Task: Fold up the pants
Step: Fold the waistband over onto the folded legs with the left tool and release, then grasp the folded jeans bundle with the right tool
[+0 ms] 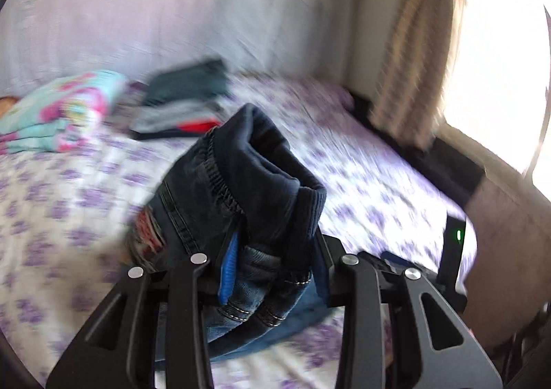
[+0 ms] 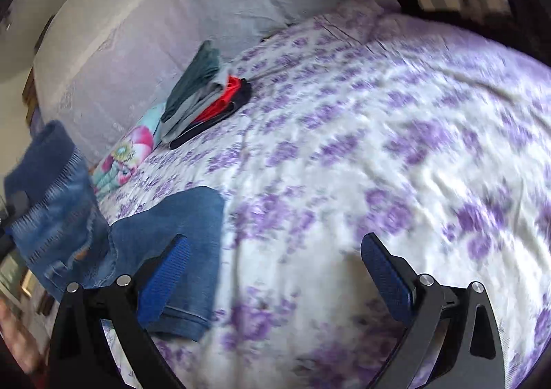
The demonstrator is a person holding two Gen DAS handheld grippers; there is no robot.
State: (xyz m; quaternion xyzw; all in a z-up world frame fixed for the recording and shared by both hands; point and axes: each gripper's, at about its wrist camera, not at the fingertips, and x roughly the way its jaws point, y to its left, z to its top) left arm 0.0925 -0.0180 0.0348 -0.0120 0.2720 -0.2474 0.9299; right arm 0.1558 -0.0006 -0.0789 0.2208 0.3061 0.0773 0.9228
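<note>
While left gripper (image 1: 272, 261) clamps pants (image 1: 241, 196), right gripper (image 2: 275, 272) gapes

Your right tool (image 2: 275, 272) hangs wide open above the floral bed (image 2: 361, 147), holding nothing. The jeans (image 2: 186, 237) lie near left; a folded clothes stack (image 2: 206, 96) sits far left.

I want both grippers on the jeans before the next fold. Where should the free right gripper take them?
Grip the hem of the leg lying flat on the bedspread, coming from above. The right gripper is open beside it; the left gripper already clamps the waistband.
</note>
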